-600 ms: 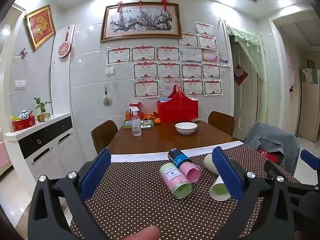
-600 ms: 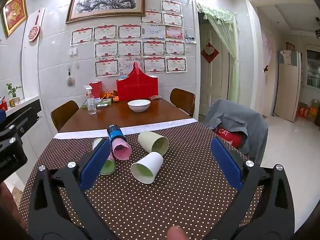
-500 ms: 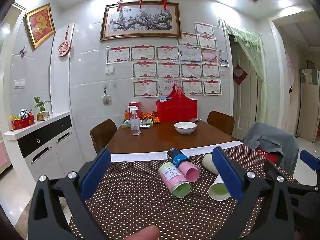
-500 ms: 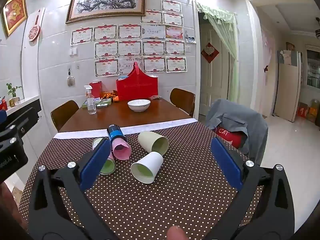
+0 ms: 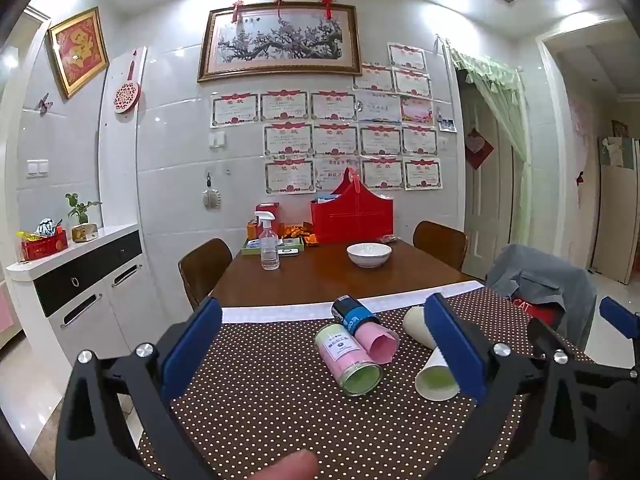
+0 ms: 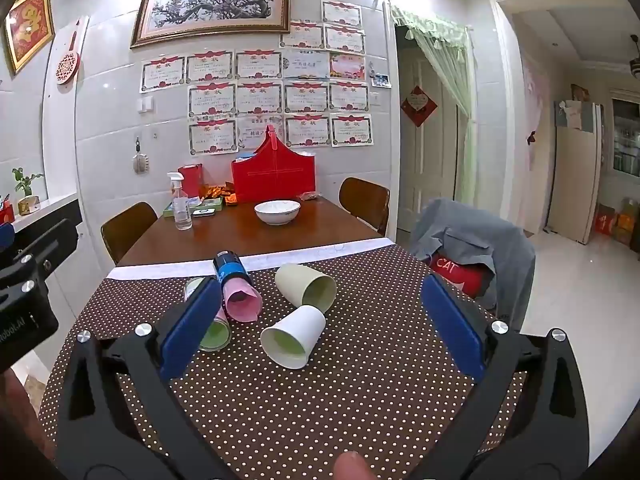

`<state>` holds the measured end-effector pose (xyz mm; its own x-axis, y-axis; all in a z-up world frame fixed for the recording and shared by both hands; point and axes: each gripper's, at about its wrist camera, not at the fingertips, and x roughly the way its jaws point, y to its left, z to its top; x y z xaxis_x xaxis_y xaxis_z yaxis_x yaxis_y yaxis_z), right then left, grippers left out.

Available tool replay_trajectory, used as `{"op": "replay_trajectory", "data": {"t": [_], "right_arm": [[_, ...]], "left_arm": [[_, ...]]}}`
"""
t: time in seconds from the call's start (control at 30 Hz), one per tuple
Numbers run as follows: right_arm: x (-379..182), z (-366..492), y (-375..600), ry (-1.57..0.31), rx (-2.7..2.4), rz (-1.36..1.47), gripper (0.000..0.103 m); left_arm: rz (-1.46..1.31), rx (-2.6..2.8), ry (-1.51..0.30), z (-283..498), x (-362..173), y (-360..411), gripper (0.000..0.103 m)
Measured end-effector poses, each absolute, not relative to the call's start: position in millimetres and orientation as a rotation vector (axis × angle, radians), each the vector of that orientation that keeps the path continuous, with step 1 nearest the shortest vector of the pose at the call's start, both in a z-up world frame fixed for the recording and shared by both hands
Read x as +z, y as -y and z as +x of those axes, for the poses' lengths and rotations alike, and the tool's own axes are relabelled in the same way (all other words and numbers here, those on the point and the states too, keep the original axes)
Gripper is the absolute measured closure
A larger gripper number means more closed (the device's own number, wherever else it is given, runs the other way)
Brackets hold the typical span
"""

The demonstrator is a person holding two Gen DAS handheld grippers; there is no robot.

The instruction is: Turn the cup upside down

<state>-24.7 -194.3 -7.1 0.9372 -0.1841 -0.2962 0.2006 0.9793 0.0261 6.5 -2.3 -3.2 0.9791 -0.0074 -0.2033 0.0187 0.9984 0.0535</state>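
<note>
Lying on its side on the dotted counter (image 6: 360,400), the white cup (image 6: 294,336) shows whole only in the right wrist view, mouth toward 7 o'clock, base toward 1 o'clock, just beside the green cup (image 6: 306,286) at its 12 o'clock. In the left wrist view, the left gripper's (image 5: 320,354) right finger (image 5: 454,344) hides part of the white cup (image 5: 434,378). Jaws of the left gripper and right gripper (image 6: 318,322) stand apart, holding nothing.

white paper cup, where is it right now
In the right wrist view the white paper cup lies on its side near the centre of the dotted tablecloth, just in front of the pale green cup.
</note>
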Motion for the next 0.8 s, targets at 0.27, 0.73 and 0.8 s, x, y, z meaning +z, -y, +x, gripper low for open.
{"op": "replay_trajectory", "data": {"t": [0.27, 0.73, 0.8], "right_arm": [[-3.0, -22.4, 192.6, -0.294, -0.194, 0.055, 0.005], [1.6, -22.0, 192.1, -0.291, -0.182, 0.052, 0.005], [2.3, -22.1, 192.4, -0.290, -0.181, 0.051, 0.005]], "left_arm": [[0.054, -0.016, -0.207, 4.9, -3.2, 4.5, 0.004], [0.056, -0.013, -0.205, 6.4, -1.6, 3.8, 0.004], [0.058, -0.013, -0.204, 6.0, -0.7, 3.4, 0.004]]}}
